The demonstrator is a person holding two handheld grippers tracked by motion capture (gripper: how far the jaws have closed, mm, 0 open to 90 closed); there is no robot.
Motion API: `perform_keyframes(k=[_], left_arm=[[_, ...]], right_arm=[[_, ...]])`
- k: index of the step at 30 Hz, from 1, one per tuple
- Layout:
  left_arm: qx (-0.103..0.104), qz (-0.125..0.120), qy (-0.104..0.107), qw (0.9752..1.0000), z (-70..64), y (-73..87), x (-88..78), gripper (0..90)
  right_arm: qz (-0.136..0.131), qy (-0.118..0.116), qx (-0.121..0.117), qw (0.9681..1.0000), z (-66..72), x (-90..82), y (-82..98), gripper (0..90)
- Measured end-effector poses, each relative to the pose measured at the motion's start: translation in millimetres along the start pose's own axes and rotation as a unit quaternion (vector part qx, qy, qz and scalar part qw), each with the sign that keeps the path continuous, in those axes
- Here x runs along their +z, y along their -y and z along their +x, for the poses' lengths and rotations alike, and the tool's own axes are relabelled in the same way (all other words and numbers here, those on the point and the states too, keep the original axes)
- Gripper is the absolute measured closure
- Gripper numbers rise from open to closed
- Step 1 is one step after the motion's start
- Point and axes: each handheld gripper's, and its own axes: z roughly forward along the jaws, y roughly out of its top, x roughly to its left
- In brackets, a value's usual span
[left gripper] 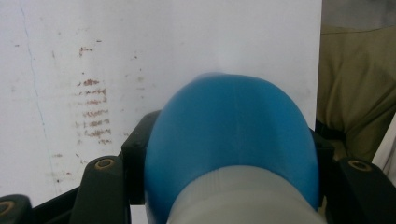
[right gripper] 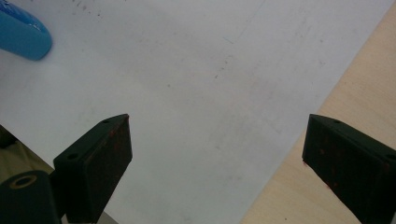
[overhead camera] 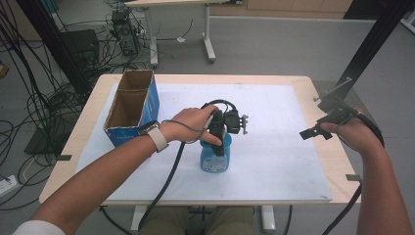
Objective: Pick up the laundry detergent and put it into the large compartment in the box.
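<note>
One blue bottle (overhead camera: 216, 157) sits clamped in our left gripper (overhead camera: 219, 142), mid-mat, its long axis running toward six o'clock.

We've got the jaws closed on its body near the pale neck end, and the cardboard box (overhead camera: 133, 106) waits at ten o'clock from it, nearer this hand. Our right gripper (overhead camera: 313, 132) hovers wide open and empty out at three o'clock. Label print is too blurred to read.

Overhead plus two close gripper views
</note>
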Motion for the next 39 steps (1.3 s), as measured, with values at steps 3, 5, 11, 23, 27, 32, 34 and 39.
perform_keyframes(k=[3, 5, 11, 23, 27, 32, 34, 39], left_arm=[[-0.001, 0.003, -0.001, 1.0000, -0.5, -1.6, -0.1, 39.2], [-0.002, 0.005, -0.001, 1.0000, -0.9, -2.3, -0.3, 39.2], [-0.022, -0.003, 0.000, 0.9997, 0.6, 1.8, -0.8, 39.3], [-0.063, -0.013, -0.003, 0.9979, -0.3, 8.0, -22.8, 39.2], [-0.082, -0.012, -0.009, 0.9965, -1.9, 11.3, -33.3, 39.2], [-0.112, -0.002, -0.015, 0.9936, -2.2, 13.3, -46.9, 39.1], [-0.120, 0.002, -0.021, 0.9926, -3.8, 13.5, -51.4, 39.1], [-0.132, 0.002, -0.024, 0.9910, -3.6, 18.0, -63.3, 39.0]], right_arm=[[0.000, 0.000, -0.001, 1.0000, 0.7, 0.2, 0.7, 8.2], [-0.002, 0.000, -0.001, 1.0000, 0.7, 0.1, 1.8, 8.2], [-0.005, 0.002, 0.001, 1.0000, 0.9, -2.9, 5.1, 8.2], [-0.008, 0.007, 0.005, 0.9999, 1.4, -8.8, 11.3, 8.2], [-0.011, 0.009, 0.004, 0.9999, 2.8, -11.8, 12.3, 8.2], [-0.012, 0.010, 0.004, 0.9999, 4.9, -12.6, 12.8, 8.2], [-0.012, 0.010, 0.003, 0.9999, 5.5, -12.2, 12.6, 8.2], [-0.015, 0.009, 0.001, 0.9998, 7.0, -12.6, 12.0, 8.2]])
